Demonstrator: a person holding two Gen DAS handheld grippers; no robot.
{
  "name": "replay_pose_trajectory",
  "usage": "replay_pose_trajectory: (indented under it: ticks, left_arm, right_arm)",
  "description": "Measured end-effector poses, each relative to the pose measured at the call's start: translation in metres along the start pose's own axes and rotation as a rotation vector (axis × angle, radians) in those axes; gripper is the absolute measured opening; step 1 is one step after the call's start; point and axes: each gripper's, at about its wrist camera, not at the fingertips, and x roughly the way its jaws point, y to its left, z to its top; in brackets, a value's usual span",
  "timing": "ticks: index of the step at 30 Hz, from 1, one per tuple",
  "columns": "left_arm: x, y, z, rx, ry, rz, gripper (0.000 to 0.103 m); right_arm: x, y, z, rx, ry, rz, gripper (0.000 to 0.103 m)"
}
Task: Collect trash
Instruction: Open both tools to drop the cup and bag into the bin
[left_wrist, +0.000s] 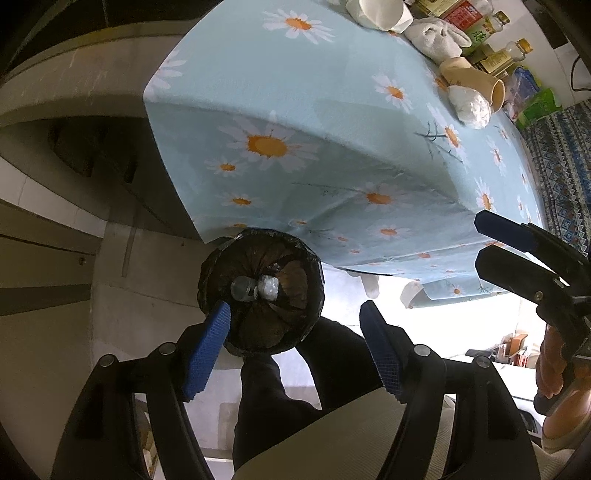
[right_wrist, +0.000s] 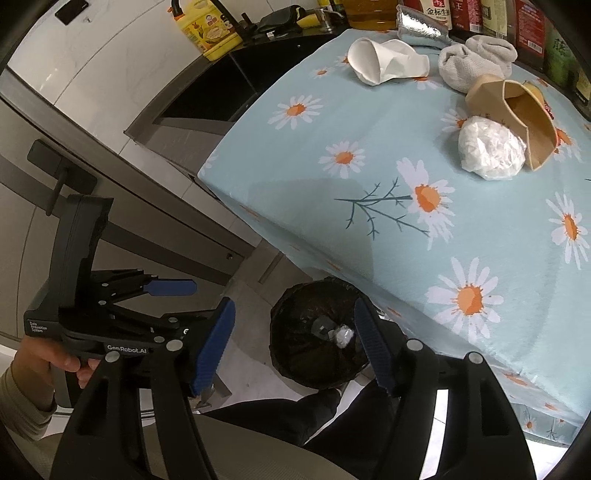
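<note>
A bin lined with a black bag (left_wrist: 260, 291) stands on the floor by the table edge; it also shows in the right wrist view (right_wrist: 317, 332). Inside lie a clear bottle (left_wrist: 242, 288) and a crumpled white wad (left_wrist: 269, 288). My left gripper (left_wrist: 295, 347) is open and empty just above the bin. My right gripper (right_wrist: 295, 343) is open and empty above the bin too. On the daisy tablecloth (right_wrist: 369, 192) lie a white paper cup (right_wrist: 384, 62), a brown paper cup (right_wrist: 517, 118), a crumpled white wad (right_wrist: 491, 151) and a grey cloth (right_wrist: 476, 62).
Bottles and packets (right_wrist: 480, 14) line the table's far edge. A yellow oil jug (right_wrist: 207, 29) stands on a dark counter to the left. Grey cabinet fronts (right_wrist: 55, 155) stand left of the bin. My legs (left_wrist: 295, 373) are below the bin.
</note>
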Motion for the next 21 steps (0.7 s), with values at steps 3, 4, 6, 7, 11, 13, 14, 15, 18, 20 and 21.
replay_pose_trajectory:
  ticks: [3, 4, 6, 7, 11, 13, 14, 15, 18, 20, 21]
  left_arm:
    - [-0.006, -0.006, 0.005, 0.019, -0.012, -0.004, 0.070]
    - [-0.008, -0.009, 0.007, 0.026, -0.016, -0.005, 0.070]
    - [-0.012, -0.016, 0.011, 0.041, -0.023, -0.008, 0.070]
    - [-0.014, -0.020, 0.015, 0.051, -0.027, -0.009, 0.070]
    - [-0.020, -0.033, 0.029, 0.078, -0.038, -0.023, 0.070]
    - [-0.021, -0.040, 0.035, 0.092, -0.040, -0.024, 0.070]
    - [-0.021, -0.045, 0.039, 0.100, -0.041, -0.024, 0.070]
    - [-0.021, -0.051, 0.044, 0.109, -0.043, -0.028, 0.070]
    - [-0.021, -0.068, 0.055, 0.134, -0.045, -0.031, 0.070]
    - [-0.021, -0.080, 0.064, 0.149, -0.049, -0.034, 0.070]
    - [-0.022, -0.087, 0.069, 0.161, -0.054, -0.039, 0.070]
  right_arm:
    - [-0.007, -0.004, 0.001, 0.006, -0.016, -0.007, 0.067]
    - [-0.011, -0.007, 0.002, 0.010, -0.024, -0.013, 0.067]
    - [-0.017, -0.013, 0.003, 0.022, -0.039, -0.022, 0.067]
    - [-0.020, -0.016, 0.003, 0.029, -0.046, -0.026, 0.067]
    - [-0.035, -0.034, 0.006, 0.060, -0.078, -0.053, 0.067]
    - [-0.042, -0.043, 0.007, 0.072, -0.091, -0.067, 0.067]
    - [-0.047, -0.050, 0.009, 0.080, -0.101, -0.077, 0.067]
    - [-0.050, -0.055, 0.010, 0.086, -0.107, -0.083, 0.067]
    - [-0.064, -0.072, 0.016, 0.110, -0.133, -0.106, 0.072]
    - [-0.073, -0.082, 0.020, 0.117, -0.152, -0.116, 0.072]
    - [-0.077, -0.085, 0.023, 0.119, -0.160, -0.120, 0.072]
